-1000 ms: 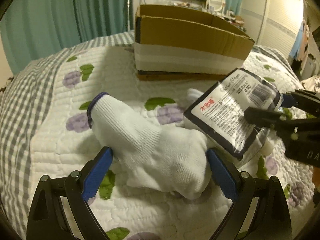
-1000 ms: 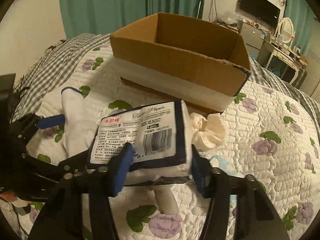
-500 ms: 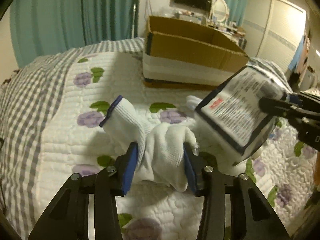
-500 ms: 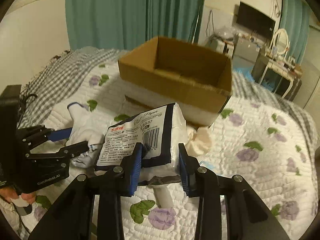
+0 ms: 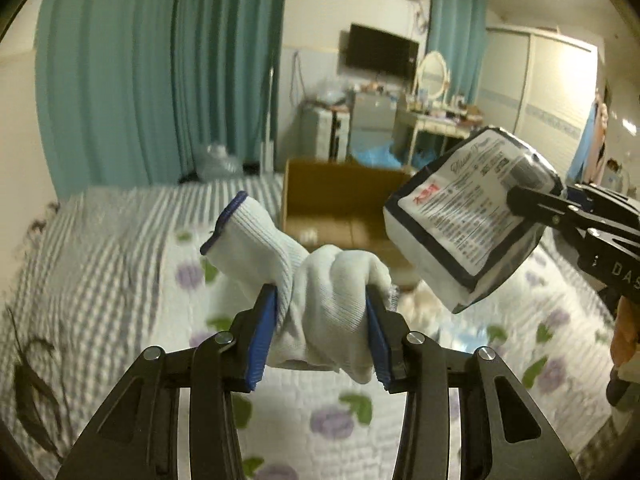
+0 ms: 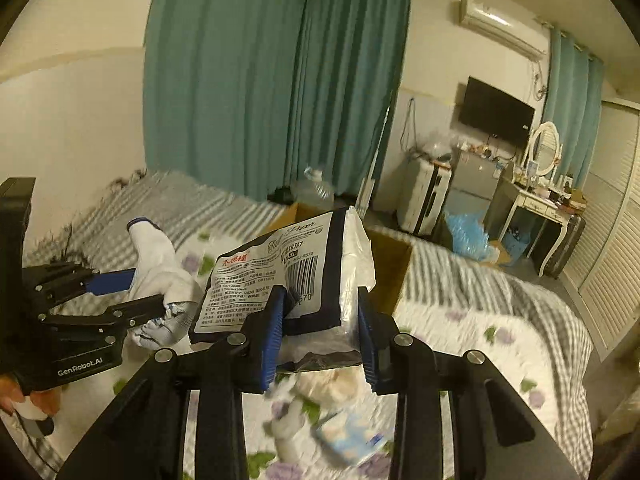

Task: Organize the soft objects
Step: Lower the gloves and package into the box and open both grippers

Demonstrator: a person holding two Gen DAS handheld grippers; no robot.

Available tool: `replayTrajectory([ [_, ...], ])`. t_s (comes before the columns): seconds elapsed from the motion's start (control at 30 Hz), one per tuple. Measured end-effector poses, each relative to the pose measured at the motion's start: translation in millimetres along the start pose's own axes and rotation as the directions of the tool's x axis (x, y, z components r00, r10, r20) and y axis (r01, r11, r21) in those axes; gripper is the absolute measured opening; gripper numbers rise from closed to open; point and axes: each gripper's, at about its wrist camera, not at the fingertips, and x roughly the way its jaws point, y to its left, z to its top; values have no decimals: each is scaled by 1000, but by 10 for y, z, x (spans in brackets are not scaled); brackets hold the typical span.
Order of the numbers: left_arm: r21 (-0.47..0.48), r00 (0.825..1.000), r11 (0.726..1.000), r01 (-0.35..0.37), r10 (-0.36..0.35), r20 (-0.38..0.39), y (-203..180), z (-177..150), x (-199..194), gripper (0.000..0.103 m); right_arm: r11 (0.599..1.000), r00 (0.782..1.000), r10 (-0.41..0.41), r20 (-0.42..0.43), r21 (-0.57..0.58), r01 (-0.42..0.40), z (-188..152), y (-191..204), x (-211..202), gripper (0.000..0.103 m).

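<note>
Left wrist view first: the left gripper [image 5: 320,328] has its blue-padded fingers [image 5: 262,334] squeezed in on a white knit glove [image 5: 316,280], bunched up between them. The glove's blue-trimmed cuff sticks up and out past the left finger, and the whole thing is lifted off the quilt [image 5: 120,300]. Straight ahead beyond the fingertips is the open cardboard box [image 5: 340,196] sitting on the bed, kind of blurry. Off to the right of the fingers, the right gripper [image 5: 532,204] comes in from the side holding a tissue pack [image 5: 468,216] in the air, tilted, printed label facing this camera. Teal curtains [image 5: 160,72] behind it all.

Right wrist view: the right gripper [image 6: 320,320] is pinching the tissue pack [image 6: 288,276] from both sides, fingers pressed into the plastic wrap, barcode side up. The pack hides most of the cardboard box [image 6: 394,272], which sits just past the fingertips; only a corner pokes out on the right. To the left of the fingers you can see the left gripper [image 6: 148,292] side-on with the white knit glove [image 6: 158,264] clamped in it, cuff pointing up. Below the fingers, down on the quilt [image 6: 500,340], there are a few other soft bits, too blurred to tell what they are. A wall TV [image 6: 496,114] and dressing table [image 6: 540,196] are in the back.
</note>
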Motion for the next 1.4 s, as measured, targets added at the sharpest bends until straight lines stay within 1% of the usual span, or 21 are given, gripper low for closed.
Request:
replayTrajectory([
  [0.13, 25, 999, 1000, -14, 13, 52, -70, 390, -50, 42, 999, 999, -35, 40, 1, 35, 316, -154, 24, 33],
  [0.23, 45, 996, 999, -16, 12, 94, -138, 645, -49, 42, 999, 997, -51, 57, 13, 50, 504, -288, 154, 33],
  [0.33, 85, 993, 996, -34, 24, 111, -222, 838, 53, 42, 998, 997, -55, 51, 40, 53, 631, -431, 390, 33],
  [0.4, 100, 994, 995, -29, 18, 110, -265, 920, 182, 42, 997, 997, -61, 45, 45, 59, 681, -508, 612, 33],
  [0.5, 114, 996, 993, -26, 16, 88, -385, 1002, 433, 42, 997, 998, -51, 20, 53, 50, 681, -599, 949, 33],
  [0.63, 130, 999, 991, -31, 27, 31, -463, 1033, 932, 42, 996, 999, -30, -25, 80, 31, 610, -766, 1440, 33],
  [0.7, 141, 999, 989, -39, 39, 4, -469, 1002, 1185, 42, 995, 999, -10, -50, 95, 14, 541, -826, 1718, 33],
  [0.77, 143, 998, 988, -49, 53, -19, -454, 957, 1431, 42, 994, 998, 7, -64, 106, -1, 473, -865, 1893, 33],
  [0.83, 153, 995, 985, -81, 88, -41, -428, 897, 1666, 43, 994, 997, 18, -80, 107, -10, 395, -867, 2061, 34],
  [0.87, 160, 994, 983, -88, 96, -45, -437, 877, 1737, 47, 995, 996, 16, -86, 100, -7, 363, -860, 2129, 34],
  [0.9, 169, 993, 981, -95, 104, -48, -440, 846, 1814, 48, 996, 996, 22, -88, 91, -14, 331, -849, 2181, 35],
  [0.93, 176, 993, 979, -100, 111, -50, -434, 822, 1875, 50, 996, 996, 28, -86, 83, -21, 292, -845, 2201, 37],
  [1.0, 179, 992, 978, -104, 115, -52, -413, 802, 1939, 60, 996, 995, 47, -82, 74, -41, 277, -854, 2237, 44],
  [1.07, 171, 992, 980, -101, 112, -55, -400, 774, 1966, 64, 994, 998, 46, -52, 97, -41, 302, -894, 2193, 56],
  [1.1, 173, 992, 979, -103, 115, -58, -409, 770, 1965, 70, 993, 998, 49, -38, 108, -44, 319, -912, 2148, 70],
  [1.13, 178, 991, 978, -105, 117, -57, -425, 768, 1954, 72, 992, 999, 47, -26, 117, -44, 358, -926, 2099, 77],
  [1.17, 185, 990, 976, -118, 129, -50, -437, 775, 1916, 75, 992, 999, 44, -5, 122, -43, 408, -930, 1996, 77],
  [1.23, 191, 984, 968, -163, 173, -34, -464, 810, 1834, 75, 992, 999, 40, 13, 120, -41, 492, -911, 1817, 78],
  [1.27, 189, 983, 967, -174, 181, -24, -467, 831, 1763, 75, 992, 999, 40, 23, 122, -43, 556, -908, 1674, 79],
  [1.33, 172, 981, 966, -192, 195, 2, -444, 899, 1554, 75, 991, 998, 47, 40, 125, -52, 641, -892, 1437, 85],
  [1.4, 149, 980, 969, -199, 196, 35, -438, 987, 1253, 88, 992, 997, 52, 61, 114, -59, 755, -890, 1113, 87],
])
